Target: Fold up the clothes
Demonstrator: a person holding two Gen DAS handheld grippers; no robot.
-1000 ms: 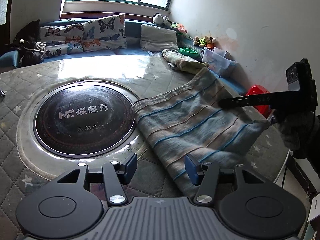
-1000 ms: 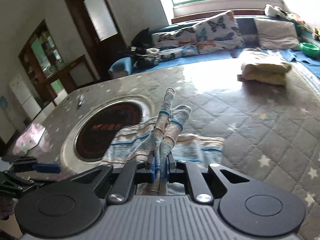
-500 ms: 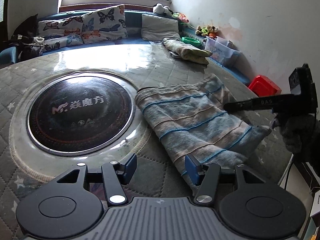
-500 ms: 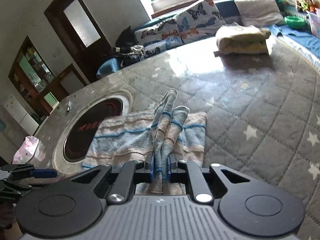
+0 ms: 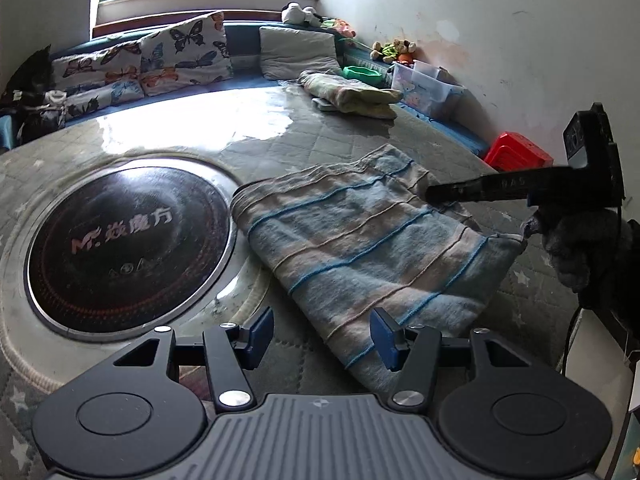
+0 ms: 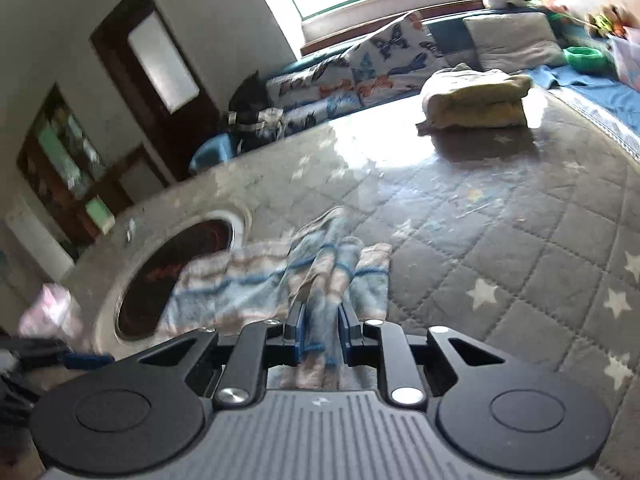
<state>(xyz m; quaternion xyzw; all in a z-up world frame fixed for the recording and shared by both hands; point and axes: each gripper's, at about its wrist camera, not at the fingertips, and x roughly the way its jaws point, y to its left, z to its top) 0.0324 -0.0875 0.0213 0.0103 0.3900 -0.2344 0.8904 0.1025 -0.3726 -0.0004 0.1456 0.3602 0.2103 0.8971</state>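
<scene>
A blue and beige striped cloth (image 5: 360, 240) lies folded on the quilted table cover (image 5: 320, 140), beside a round black hob plate (image 5: 128, 240). My left gripper (image 5: 323, 338) is open above the cloth's near corner, with nothing pinched; its right pad hangs over the cloth's edge. In the right wrist view, a bunched ridge of the cloth (image 6: 320, 276) runs up between the jaws of my right gripper (image 6: 321, 332). Those jaws are opening, and the cloth still fills the gap. The right gripper (image 5: 432, 192), held by a gloved hand (image 5: 580, 248), rests at the cloth's far right edge.
A folded yellowish pile (image 5: 352, 94) sits at the table's far side. Butterfly cushions (image 5: 160, 56) and a grey pillow line the bench under the window. A clear plastic box (image 5: 424, 88) and a red stool (image 5: 516, 154) stand along the right wall.
The right gripper has sunk toward the table with the cloth's edge, and its jaws have spread wider around the bunched cloth. The cloth now lies flatter. The left gripper shifted slightly and stays open.
</scene>
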